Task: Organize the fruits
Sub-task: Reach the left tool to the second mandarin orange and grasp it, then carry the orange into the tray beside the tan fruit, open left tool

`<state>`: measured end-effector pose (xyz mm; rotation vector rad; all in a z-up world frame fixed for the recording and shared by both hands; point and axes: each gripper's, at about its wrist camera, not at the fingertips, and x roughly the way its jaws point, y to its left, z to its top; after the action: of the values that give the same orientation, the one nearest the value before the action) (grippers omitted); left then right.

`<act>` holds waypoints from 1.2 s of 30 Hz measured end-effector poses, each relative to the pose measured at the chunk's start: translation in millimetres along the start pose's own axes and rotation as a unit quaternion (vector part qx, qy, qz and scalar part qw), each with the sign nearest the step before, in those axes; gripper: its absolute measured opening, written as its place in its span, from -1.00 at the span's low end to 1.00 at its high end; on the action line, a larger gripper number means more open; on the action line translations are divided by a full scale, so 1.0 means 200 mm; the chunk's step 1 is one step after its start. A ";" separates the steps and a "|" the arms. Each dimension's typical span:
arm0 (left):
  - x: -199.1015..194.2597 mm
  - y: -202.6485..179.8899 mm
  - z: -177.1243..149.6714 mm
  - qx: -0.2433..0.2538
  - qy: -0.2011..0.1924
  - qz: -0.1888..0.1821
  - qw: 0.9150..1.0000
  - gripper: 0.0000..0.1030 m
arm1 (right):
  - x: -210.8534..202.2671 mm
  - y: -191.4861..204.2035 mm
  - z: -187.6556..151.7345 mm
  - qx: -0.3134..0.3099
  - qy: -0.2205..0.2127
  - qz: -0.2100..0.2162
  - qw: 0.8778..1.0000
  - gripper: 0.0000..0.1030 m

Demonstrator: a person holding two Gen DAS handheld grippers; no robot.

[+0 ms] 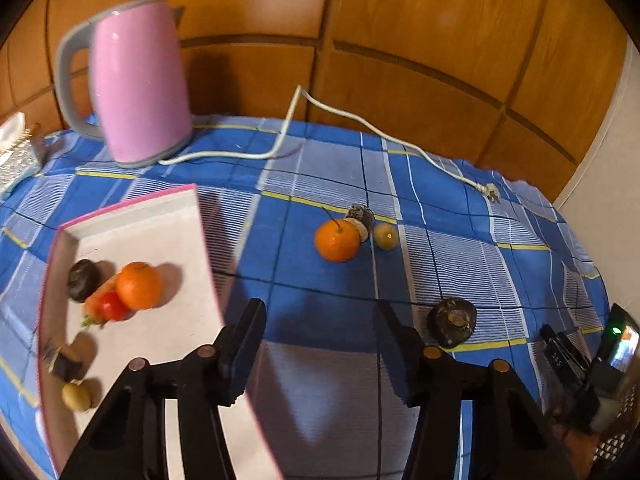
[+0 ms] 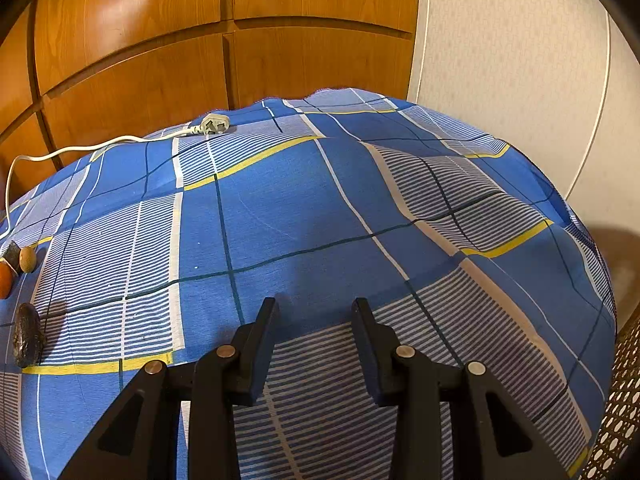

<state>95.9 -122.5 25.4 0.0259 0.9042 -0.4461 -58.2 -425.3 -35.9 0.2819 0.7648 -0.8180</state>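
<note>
You have a matt blue checked woven cloth (image 2: 304, 208) under you, glossy varnished brown wood panels (image 2: 132, 40) behind, a smooth satin pink kettle (image 1: 140, 84), and a dark rough-skinned fruit (image 1: 452, 322).

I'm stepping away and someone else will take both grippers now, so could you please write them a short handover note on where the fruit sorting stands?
Left gripper: jaws apart, nothing between them, over the cloth just right of the tray.
Right gripper: jaws apart, empty, over bare tablecloth.
Done: the tray holds an orange, a red fruit, a dark fruit, a small yellowish fruit and a few other pieces.
Left: on the cloth, a second orange, a dark-skinned cut piece touching it, a small yellow-green fruit, and a dark round fruit nearer the grippers.
</note>
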 end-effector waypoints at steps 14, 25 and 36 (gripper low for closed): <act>0.36 -0.06 0.19 -0.008 0.047 0.013 0.999 0.09 | 0.00 0.00 0.00 -0.002 -0.001 -0.002 1.000 -0.26; 0.58 -0.06 0.24 -0.012 0.064 0.002 0.998 -0.22 | 0.00 0.00 0.00 -0.002 -0.002 -0.002 1.000 -0.25; 0.36 -0.04 0.13 -0.042 0.033 -0.021 0.998 -0.24 | 0.00 0.00 0.00 -0.004 -0.003 -0.004 1.000 -0.25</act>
<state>150.8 -160.4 -11.3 -0.0553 0.9900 -0.4486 -58.7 -426.1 -37.0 0.2699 0.7639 -0.8230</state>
